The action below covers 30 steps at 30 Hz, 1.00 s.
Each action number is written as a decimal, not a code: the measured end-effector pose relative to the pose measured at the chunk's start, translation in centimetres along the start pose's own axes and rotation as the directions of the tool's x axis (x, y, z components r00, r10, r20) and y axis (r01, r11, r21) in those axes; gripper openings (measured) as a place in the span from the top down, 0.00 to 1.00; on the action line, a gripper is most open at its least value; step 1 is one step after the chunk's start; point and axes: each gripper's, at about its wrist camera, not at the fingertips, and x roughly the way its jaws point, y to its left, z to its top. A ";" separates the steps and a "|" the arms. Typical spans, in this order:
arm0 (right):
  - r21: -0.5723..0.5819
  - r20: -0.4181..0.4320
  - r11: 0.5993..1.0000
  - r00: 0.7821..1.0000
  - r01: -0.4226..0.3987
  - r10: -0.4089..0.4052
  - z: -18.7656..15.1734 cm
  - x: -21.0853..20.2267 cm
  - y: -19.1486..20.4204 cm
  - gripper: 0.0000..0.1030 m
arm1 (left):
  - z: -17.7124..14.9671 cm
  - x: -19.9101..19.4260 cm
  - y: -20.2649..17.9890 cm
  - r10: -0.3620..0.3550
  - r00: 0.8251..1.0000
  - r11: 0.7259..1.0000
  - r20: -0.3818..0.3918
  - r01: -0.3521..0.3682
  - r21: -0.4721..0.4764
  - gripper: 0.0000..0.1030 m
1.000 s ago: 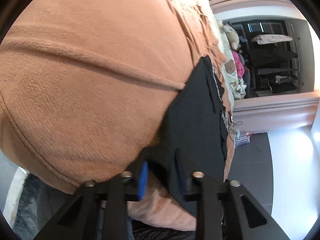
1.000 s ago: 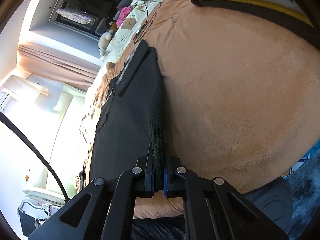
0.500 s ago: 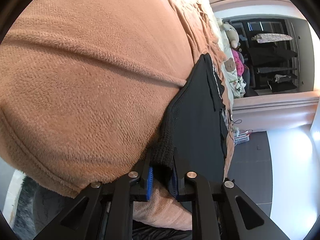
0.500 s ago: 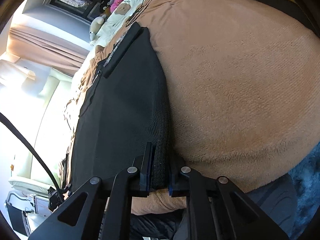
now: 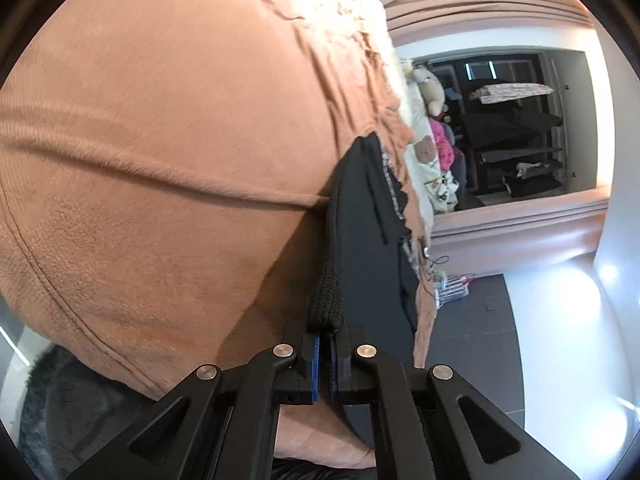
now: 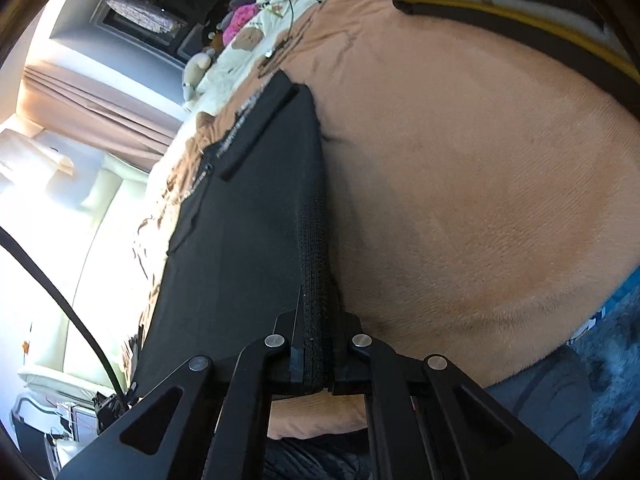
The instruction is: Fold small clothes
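Two wrist views look down the fingers of a pair of hand-held grippers, over a bed covered by a peach-brown fleece blanket (image 5: 168, 152).

In the left wrist view, the blanket fills the left and centre, creased by one long seam. To its right lies a black garment (image 5: 368, 248), spread flat along the bed with its ribbed hem running toward the camera. The left hand-held gripper (image 5: 325, 354) sits at the bottom centre, its blue-padded jaws pinched tight on that ribbed edge, which bunches up just above the pads. Further right, past the bed's edge, are a cream quilt with stuffed toys (image 5: 430, 88), an open dark wardrobe (image 5: 516, 128) and a grey floor.

In the right wrist view, bright window light and curtains (image 6: 92, 96) sit at far left, then the same black garment, its ribbed band rising from the jaws up the middle of the frame. The right hand-held gripper (image 6: 316, 354) is clamped closed on that band — no gap shows beside the cloth. To the right the blanket stretches bare, with a dark folded item with a yellow stripe (image 6: 512, 12) at the top right edge.

The fold looks barely begun: both corners of the hem are gripped and seem slightly raised off the blanket, but the garment lies full length, unfolded. Carrying the hem over to the far end, and any further folds, are left to do.
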 end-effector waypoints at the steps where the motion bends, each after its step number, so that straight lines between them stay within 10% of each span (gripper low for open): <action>1: 0.004 0.004 1.000 1.000 -0.012 0.012 -0.1 -0.4 0.3 0.99 | 0.0 -0.2 -0.2 -0.008 1.000 1.000 0.004 0.008 -0.001 0.98; 30: -0.063 0.080 0.979 0.977 -0.194 0.198 -2.7 -13.0 2.0 0.99 | -4.2 -14.3 -5.5 -0.152 0.979 0.988 0.140 0.147 0.043 0.98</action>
